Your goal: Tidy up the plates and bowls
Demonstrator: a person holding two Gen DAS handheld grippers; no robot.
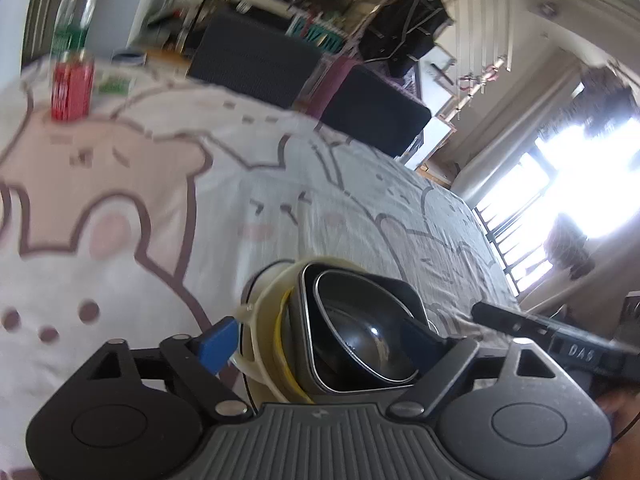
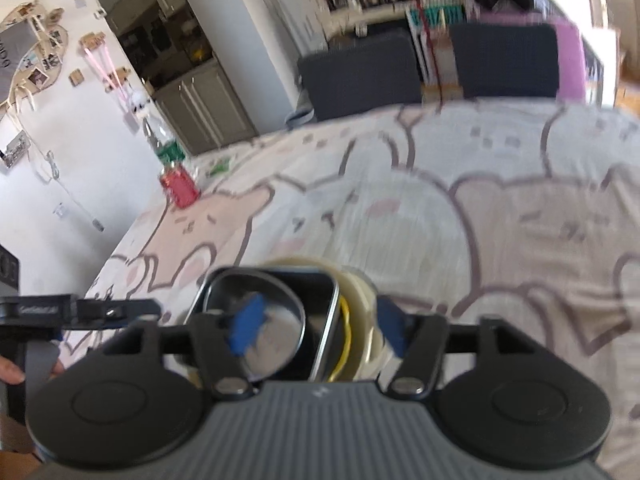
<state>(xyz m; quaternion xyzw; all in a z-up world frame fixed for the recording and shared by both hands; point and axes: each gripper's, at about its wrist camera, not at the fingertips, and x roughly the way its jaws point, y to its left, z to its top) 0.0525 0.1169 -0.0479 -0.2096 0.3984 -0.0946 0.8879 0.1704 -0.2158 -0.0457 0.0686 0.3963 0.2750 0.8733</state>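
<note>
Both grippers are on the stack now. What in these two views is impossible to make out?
- Stack underside: hidden in both wrist views by the gripper bodies.
- Left gripper: its right finger is lost against the dark bowl.
- Bottle and red can labels: blurred, far off.
- Right gripper: grip contact smeared by motion blur.

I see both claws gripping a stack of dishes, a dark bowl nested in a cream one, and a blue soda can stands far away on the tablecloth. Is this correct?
Not quite: the soda can is red, not blue, as the right wrist view shows. The rest holds: the left claw and right claw grip the stack, with the dark bowl nested in the cream bowl, over the tablecloth.
</note>
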